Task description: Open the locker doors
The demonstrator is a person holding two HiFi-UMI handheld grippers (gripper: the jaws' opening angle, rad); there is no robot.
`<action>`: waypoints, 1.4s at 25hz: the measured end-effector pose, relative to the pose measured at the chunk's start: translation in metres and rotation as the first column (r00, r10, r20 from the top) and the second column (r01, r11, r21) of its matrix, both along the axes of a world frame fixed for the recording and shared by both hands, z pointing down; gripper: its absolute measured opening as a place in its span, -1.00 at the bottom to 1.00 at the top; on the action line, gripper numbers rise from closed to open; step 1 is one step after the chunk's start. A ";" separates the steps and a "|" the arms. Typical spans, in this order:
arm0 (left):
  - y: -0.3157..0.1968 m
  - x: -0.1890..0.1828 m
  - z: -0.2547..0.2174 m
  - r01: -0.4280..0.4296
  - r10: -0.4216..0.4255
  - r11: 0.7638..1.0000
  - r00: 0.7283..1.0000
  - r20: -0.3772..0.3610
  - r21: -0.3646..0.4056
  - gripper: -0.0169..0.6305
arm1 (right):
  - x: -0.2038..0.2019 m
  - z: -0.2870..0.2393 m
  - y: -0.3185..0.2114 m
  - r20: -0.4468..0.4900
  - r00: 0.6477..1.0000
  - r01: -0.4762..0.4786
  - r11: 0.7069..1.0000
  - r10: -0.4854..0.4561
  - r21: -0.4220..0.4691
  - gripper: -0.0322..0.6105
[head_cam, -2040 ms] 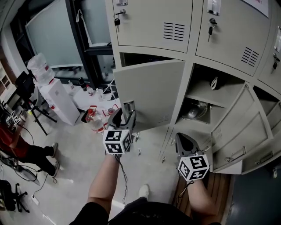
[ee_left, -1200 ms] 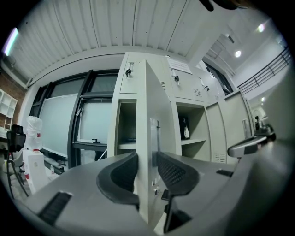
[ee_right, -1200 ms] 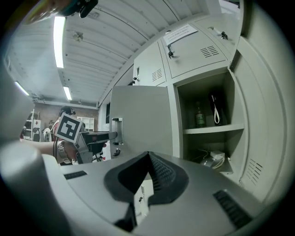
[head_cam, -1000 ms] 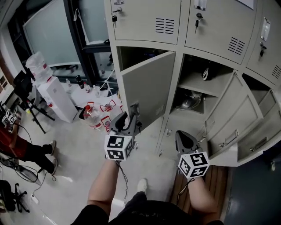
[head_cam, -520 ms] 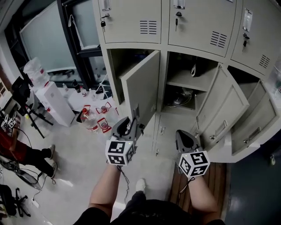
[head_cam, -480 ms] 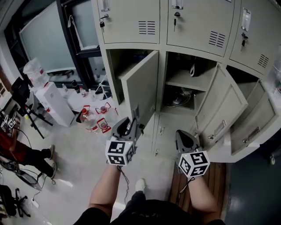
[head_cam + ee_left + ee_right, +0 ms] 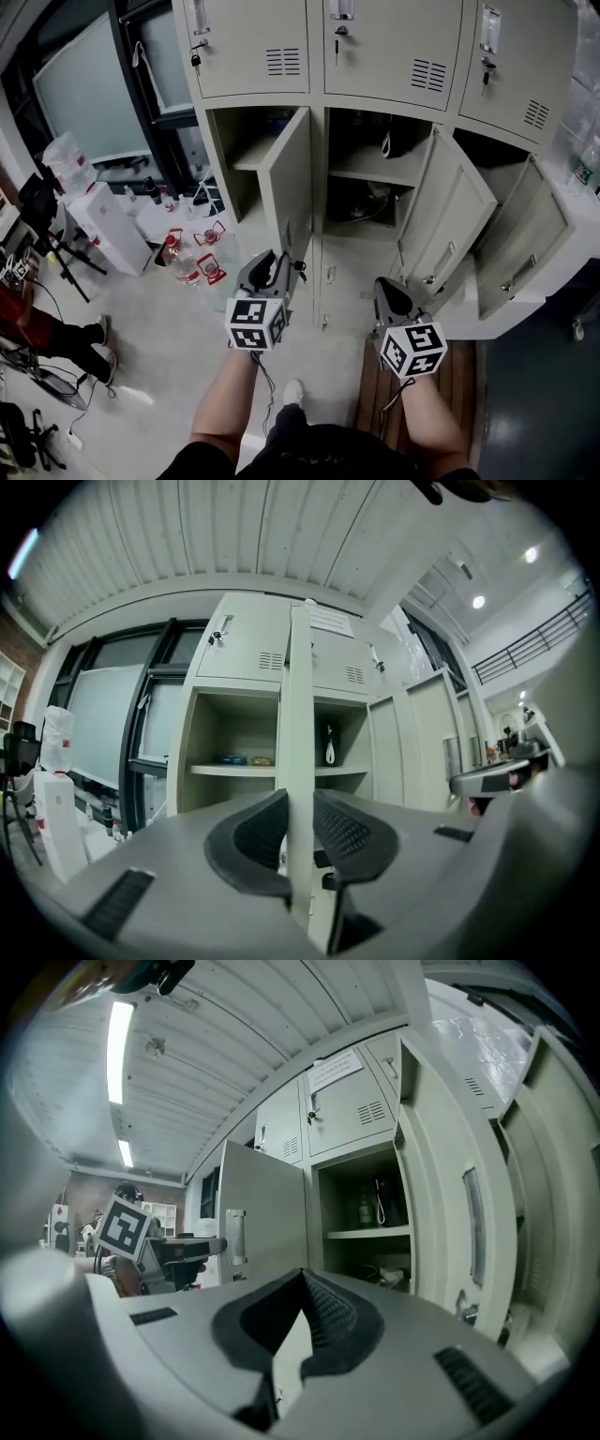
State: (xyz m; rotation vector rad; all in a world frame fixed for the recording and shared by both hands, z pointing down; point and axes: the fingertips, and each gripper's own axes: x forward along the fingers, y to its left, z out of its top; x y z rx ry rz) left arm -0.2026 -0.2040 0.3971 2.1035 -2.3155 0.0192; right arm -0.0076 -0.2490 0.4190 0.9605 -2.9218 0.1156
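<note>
The beige locker bank (image 7: 375,56) fills the top of the head view. Its left middle door (image 7: 289,183) stands swung out, nearly edge-on. My left gripper (image 7: 278,261) is at that door's lower free edge. In the left gripper view the door edge (image 7: 300,714) runs up between the pads, and the left gripper (image 7: 300,834) has just been closing and now presses on it. My right gripper (image 7: 386,287) hangs shut and empty in front of the lower lockers, with the right gripper (image 7: 302,1283) pads together. Two more doors (image 7: 448,220) (image 7: 525,239) stand open.
Water bottles (image 7: 178,267) and a white dispenser (image 7: 105,214) stand on the floor at left. A person's legs (image 7: 52,333) show at the far left. A wooden slat platform (image 7: 461,370) lies below the right lockers. The upper row doors (image 7: 248,42) are closed.
The left middle door has swung from half open to nearly edge-on, with my left gripper staying at its edge. The lockers have shifted left in view. The right gripper keeps its place.
</note>
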 end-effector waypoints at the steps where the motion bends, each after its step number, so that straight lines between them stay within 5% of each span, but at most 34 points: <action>1: 0.000 0.002 0.000 0.005 -0.005 1.000 1.000 -0.001 -0.002 -0.70 | 0.004 -0.001 0.001 0.001 1.000 -0.001 1.000 0.001 0.001 -0.89; 14: 0.037 0.023 0.016 0.078 -0.077 0.997 0.996 0.043 -0.021 -0.70 | 0.037 0.027 0.010 0.003 1.000 -0.026 0.997 0.026 -0.075 -0.89; 18: 0.052 0.027 0.006 0.067 -0.067 0.998 0.996 0.059 0.003 -0.90 | 0.040 0.030 0.012 0.017 0.998 -0.063 0.994 0.065 -0.094 -0.90; 25: 0.081 0.032 -0.005 -0.048 0.048 0.999 0.999 0.019 -0.001 -0.93 | 0.052 0.015 0.040 0.028 0.981 -0.190 0.979 0.192 -0.072 -0.90; 35: 0.163 0.043 -0.011 -0.244 0.244 0.970 0.970 -0.005 0.003 -0.94 | 0.085 -0.005 0.154 -0.015 0.914 -0.406 0.914 0.406 -0.009 -0.90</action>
